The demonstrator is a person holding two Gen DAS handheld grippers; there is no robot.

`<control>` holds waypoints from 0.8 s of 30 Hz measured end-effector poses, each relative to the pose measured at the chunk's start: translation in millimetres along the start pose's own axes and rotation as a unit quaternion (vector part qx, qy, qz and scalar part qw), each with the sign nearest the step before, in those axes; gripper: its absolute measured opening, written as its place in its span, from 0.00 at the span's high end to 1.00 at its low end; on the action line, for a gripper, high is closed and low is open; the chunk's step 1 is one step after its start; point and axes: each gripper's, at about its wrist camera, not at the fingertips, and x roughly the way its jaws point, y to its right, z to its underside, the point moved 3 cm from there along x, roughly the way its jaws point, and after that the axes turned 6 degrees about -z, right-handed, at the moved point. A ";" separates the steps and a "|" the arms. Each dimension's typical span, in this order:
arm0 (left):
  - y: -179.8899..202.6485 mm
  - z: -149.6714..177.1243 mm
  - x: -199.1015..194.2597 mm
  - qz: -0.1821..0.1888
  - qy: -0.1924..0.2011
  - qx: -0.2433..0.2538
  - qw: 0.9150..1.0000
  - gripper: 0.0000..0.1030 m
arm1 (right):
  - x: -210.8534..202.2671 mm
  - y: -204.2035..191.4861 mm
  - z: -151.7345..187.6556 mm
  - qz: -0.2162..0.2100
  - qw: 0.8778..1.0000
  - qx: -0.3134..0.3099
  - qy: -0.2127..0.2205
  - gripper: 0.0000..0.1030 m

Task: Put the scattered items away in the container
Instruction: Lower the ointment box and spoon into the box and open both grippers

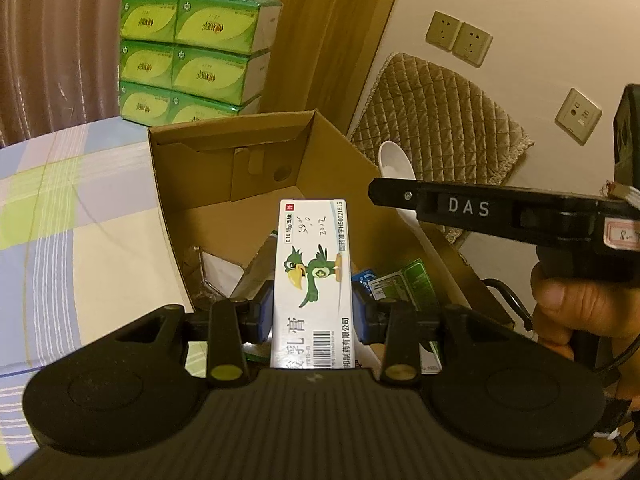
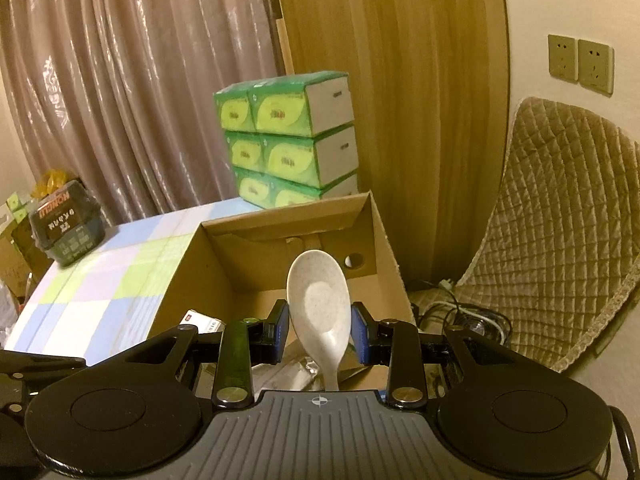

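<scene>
Tongs both loaded: left gripper [image 1: 312,314] clenches the ointment box [image 1: 311,280]; right gripper [image 2: 320,328] clasps my spoon [image 2: 319,300]; I hold them over the cardboard box [image 1: 192,168] for dropping.

A pleated curtain [image 2: 120,100] hung behind the checked tablecloth [image 1: 60,200], beside a wooden panel [image 2: 400,100]. Sockets [image 1: 458,38] sat on the cream wall [image 1: 520,20] above a quilted cushion [image 2: 560,240], in warm, dim light.

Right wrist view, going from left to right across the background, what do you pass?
Dark green tub → curtain → stacked green tissue packs → wooden panel → wall sockets → quilted cushion.
</scene>
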 end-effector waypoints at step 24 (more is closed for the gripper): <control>-13.4 -0.3 2.3 -0.025 0.008 -0.040 0.999 0.44 | 5.8 -0.9 4.9 0.002 1.000 -0.002 -0.006 0.71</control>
